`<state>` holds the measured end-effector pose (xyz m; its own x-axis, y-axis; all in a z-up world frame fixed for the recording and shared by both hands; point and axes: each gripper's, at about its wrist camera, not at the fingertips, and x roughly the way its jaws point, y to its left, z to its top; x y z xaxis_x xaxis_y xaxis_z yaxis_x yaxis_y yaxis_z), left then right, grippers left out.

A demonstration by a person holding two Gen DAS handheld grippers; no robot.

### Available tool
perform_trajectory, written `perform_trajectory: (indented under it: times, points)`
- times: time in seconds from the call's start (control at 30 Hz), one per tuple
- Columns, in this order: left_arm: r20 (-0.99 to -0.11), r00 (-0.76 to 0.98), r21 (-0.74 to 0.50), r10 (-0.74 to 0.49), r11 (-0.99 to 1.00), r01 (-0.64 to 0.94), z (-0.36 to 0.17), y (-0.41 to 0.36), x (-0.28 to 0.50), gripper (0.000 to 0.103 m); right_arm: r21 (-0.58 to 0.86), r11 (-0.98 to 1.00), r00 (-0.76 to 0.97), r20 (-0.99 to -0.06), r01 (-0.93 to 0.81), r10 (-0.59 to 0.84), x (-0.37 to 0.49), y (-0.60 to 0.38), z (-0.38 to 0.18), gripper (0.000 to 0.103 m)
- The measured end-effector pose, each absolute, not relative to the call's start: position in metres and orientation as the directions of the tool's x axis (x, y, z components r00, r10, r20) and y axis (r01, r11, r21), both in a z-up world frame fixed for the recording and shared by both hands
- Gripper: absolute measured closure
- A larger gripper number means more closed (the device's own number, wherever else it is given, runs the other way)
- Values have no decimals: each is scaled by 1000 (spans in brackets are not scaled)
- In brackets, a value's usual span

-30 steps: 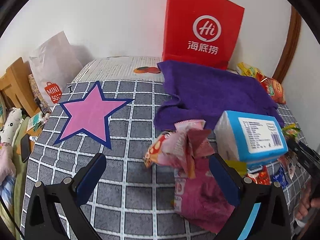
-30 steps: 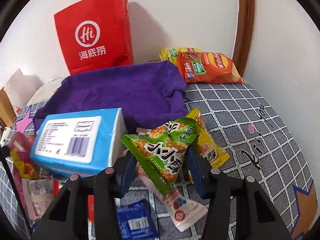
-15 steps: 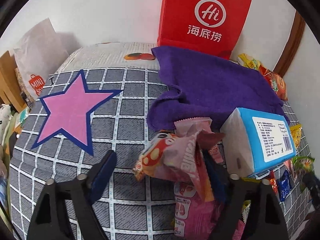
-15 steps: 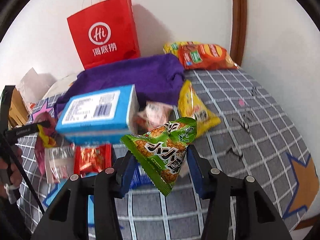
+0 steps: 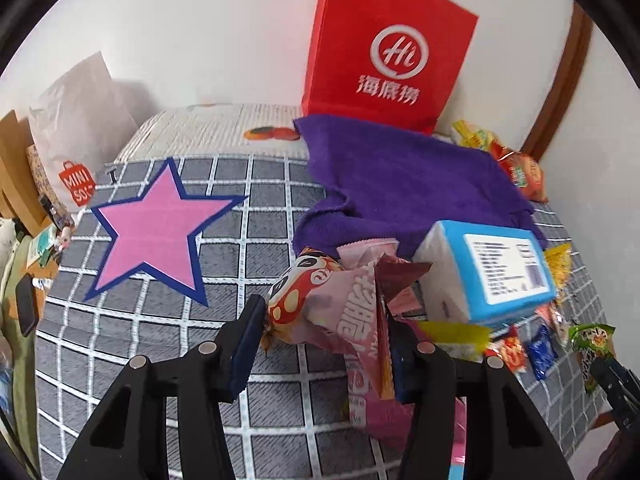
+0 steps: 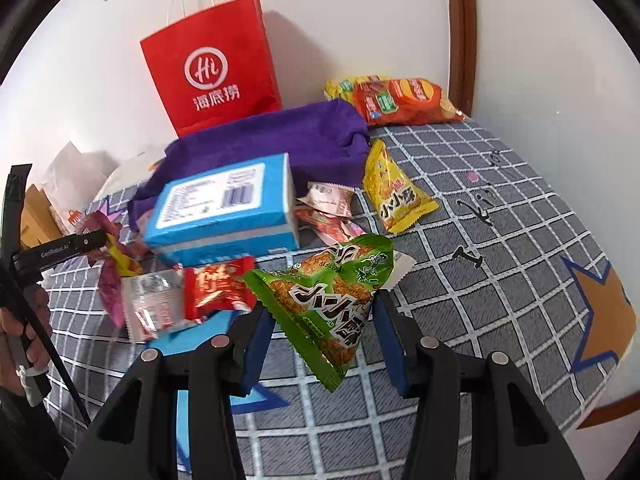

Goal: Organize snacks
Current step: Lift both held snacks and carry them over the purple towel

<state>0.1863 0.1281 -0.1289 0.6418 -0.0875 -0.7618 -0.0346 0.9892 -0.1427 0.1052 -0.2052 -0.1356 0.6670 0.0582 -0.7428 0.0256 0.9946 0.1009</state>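
My left gripper (image 5: 326,332) is closing its jaws on a bunch of pink snack packets (image 5: 352,300), one with a red mushroom print. The packets fill the gap and both pads touch them. My right gripper (image 6: 324,316) is shut on a green snack packet (image 6: 320,300), held clear above the grid-pattern cover (image 6: 500,280). In the left wrist view the green packet (image 5: 592,340) shows at the far right. Small loose packets lie around a blue tissue pack (image 6: 224,208), among them a red packet (image 6: 220,284) and a yellow packet (image 6: 396,196).
A red paper bag (image 5: 388,52) stands against the wall behind a purple towel (image 5: 400,184). Orange and yellow chip bags (image 6: 404,100) lie in the back right corner. A pink star (image 5: 156,232) marks the cover's left part. A white shopping bag (image 5: 80,132) leans at the left edge.
The left jaws have come together from wide open around the pink packets. The right gripper has drawn back from the pile with the green packet still in it.
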Motion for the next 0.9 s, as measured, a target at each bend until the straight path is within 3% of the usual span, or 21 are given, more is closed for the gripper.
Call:
perform_trajectory:
  times: [0.57,0.9]
  points:
    - [-681,708,-113,-185,983,148,-62,97,154,53,90,987,733,-680,132,-36,64,-185,-74,54]
    - [-657,736,-102,-163,987,128,-40,83,148,53,94,991,752,-659,95,-9,74,-197,-54,54]
